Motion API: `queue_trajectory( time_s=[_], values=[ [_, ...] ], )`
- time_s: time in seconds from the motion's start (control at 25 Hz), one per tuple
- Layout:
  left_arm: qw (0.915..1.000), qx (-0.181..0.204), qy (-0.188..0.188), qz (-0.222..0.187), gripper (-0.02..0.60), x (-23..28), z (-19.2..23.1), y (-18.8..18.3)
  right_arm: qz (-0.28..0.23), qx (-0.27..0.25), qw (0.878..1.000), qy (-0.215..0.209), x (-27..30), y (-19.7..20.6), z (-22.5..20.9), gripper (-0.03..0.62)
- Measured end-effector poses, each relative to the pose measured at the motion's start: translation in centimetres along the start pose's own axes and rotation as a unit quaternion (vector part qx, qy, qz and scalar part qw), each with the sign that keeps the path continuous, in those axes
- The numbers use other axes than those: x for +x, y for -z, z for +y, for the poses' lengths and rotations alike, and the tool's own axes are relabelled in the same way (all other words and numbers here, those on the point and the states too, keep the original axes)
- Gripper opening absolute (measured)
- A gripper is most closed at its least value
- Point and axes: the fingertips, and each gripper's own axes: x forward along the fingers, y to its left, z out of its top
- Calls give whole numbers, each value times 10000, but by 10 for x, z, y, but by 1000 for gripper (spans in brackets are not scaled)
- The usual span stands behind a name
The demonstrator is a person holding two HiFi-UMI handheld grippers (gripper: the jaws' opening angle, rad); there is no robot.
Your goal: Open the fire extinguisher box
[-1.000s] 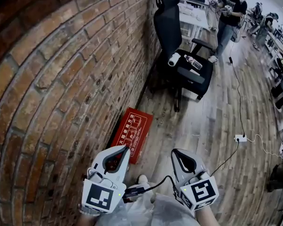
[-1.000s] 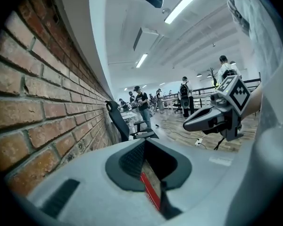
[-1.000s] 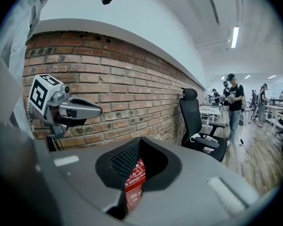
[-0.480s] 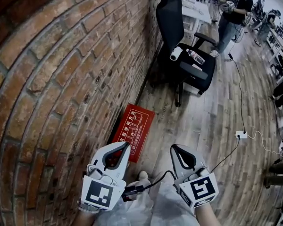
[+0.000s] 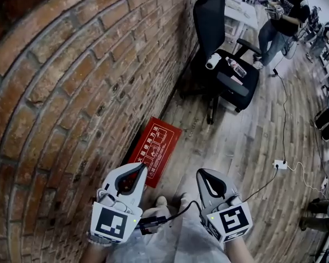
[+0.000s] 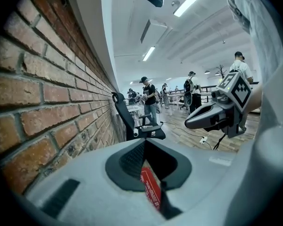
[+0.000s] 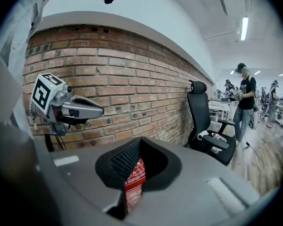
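The red fire extinguisher box [image 5: 155, 150] lies flat on the wooden floor against the foot of the brick wall, lid closed, white print on top. My left gripper [image 5: 142, 166] hangs above its near end, jaws shut with nothing in them. My right gripper [image 5: 199, 172] hovers to the right of the box over bare floor, also shut and empty. In the left gripper view a strip of the red box [image 6: 151, 188] shows through the gap behind the closed tips, and the right gripper [image 6: 187, 123] floats alongside. The right gripper view shows the box [image 7: 133, 175] the same way.
A brick wall [image 5: 71, 81] runs along the left. A black office chair [image 5: 222, 64] stands beyond the box with a white roll and a bottle on its seat. A person [image 5: 279, 21] stands further back. A white power strip [image 5: 279, 163] and its cable lie on the floor at right.
The head view has swung slightly, so chair and box sit further right in the picture. Both grippers keep the same shut pose above the floor. The box has not moved.
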Motion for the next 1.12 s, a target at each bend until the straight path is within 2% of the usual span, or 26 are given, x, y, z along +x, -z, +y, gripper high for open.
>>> queue_trajectory(
  time_s=[0.52, 1.12],
  values=[
    [9980, -357, -437, 270, 0, 24, -5, 14, 298, -116, 9974, -643, 16, 14, -20, 6],
    [9924, -700, -630, 797, 0, 46, -25, 72, 909, -193, 9868, -1330, 39, 68, -26, 6]
  ],
)
